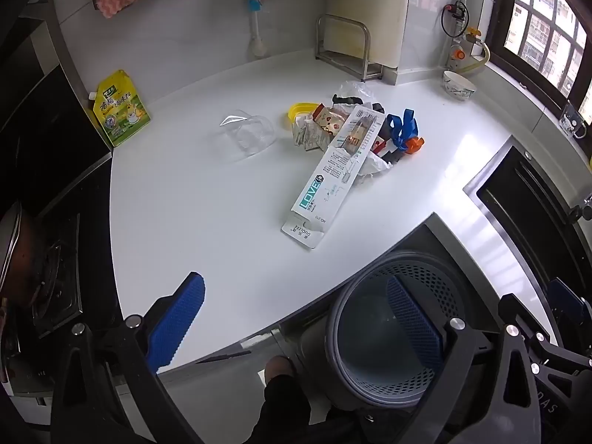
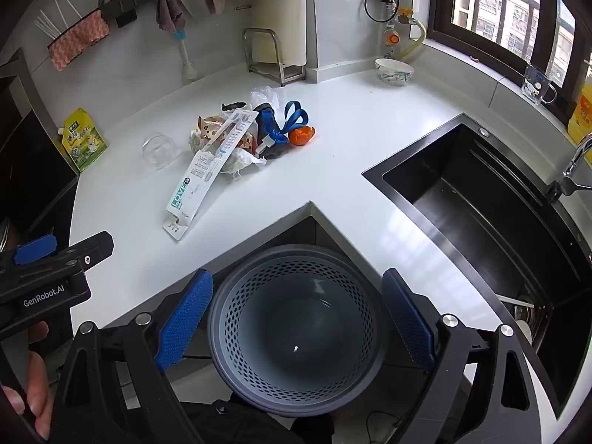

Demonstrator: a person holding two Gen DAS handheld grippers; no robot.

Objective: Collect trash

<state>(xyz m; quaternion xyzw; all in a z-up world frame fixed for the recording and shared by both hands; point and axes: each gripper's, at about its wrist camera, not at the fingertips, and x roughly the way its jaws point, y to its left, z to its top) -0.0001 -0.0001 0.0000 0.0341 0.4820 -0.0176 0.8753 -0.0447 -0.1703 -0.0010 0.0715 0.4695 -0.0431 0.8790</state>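
Observation:
A pile of trash (image 1: 355, 129) lies on the white counter (image 1: 207, 199): a long white "LOVE" package (image 1: 329, 177), snack wrappers, a blue ribbon (image 1: 405, 129), an orange piece (image 1: 416, 143) and crumpled paper. The pile also shows in the right wrist view (image 2: 244, 137). A clear plastic cup (image 1: 246, 137) lies on its side left of it. A grey perforated bin (image 2: 296, 329) stands on the floor below the counter corner. My left gripper (image 1: 296, 314) is open over the counter edge. My right gripper (image 2: 296, 314) is open above the bin.
A yellow-green pouch (image 1: 120, 109) leans at the far left by the stove (image 1: 44, 277). A black sink (image 2: 492, 214) is at the right. A bowl (image 2: 394, 71) and a metal rack (image 2: 273, 57) stand at the back.

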